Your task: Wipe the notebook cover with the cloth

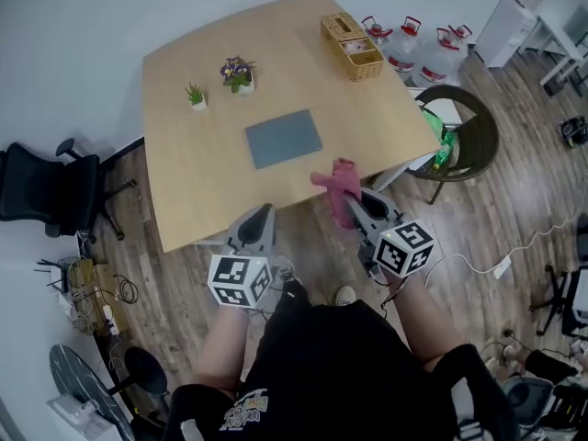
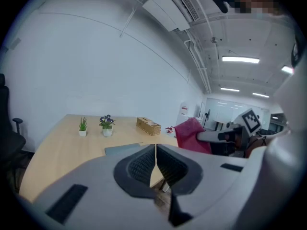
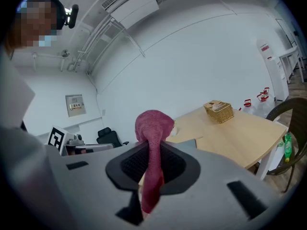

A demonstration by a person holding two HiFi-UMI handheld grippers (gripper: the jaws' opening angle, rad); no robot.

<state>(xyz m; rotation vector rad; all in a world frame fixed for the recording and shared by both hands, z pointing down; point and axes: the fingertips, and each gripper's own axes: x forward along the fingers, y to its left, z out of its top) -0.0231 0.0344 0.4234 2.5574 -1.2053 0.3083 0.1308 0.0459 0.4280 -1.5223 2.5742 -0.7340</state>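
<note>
My right gripper [image 1: 358, 208] was clamped on the one pink cloth [image 1: 342, 184], near the table [image 1: 184, 200] edge. My left gripper [image 1: 265, 217] was pinched together, empty. One grey notebook [image 1: 284, 138] lay mid-table (flat, closed). Beyond it stood two plants, green plant [image 1: 196, 96] and flowering plant [image 1: 238, 73], plus one basket [image 1: 352, 47].

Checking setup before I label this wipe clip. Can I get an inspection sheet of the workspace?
Surface: light wooden table, rounded corners.
Job's things: grey notebook closed, flat mid-table; pink cloth hanging near the table's near edge, not touching the notebook.
Clutter: green potted plant, flowering potted plant and wicker basket on the far side.
Grippers: left gripper shut and empty; right gripper shut on the cloth.
Cables: white cable on the floor at right; cable tangle at left.
Surroundings: black office chair, brown chair, water jugs, wood floor.
</note>
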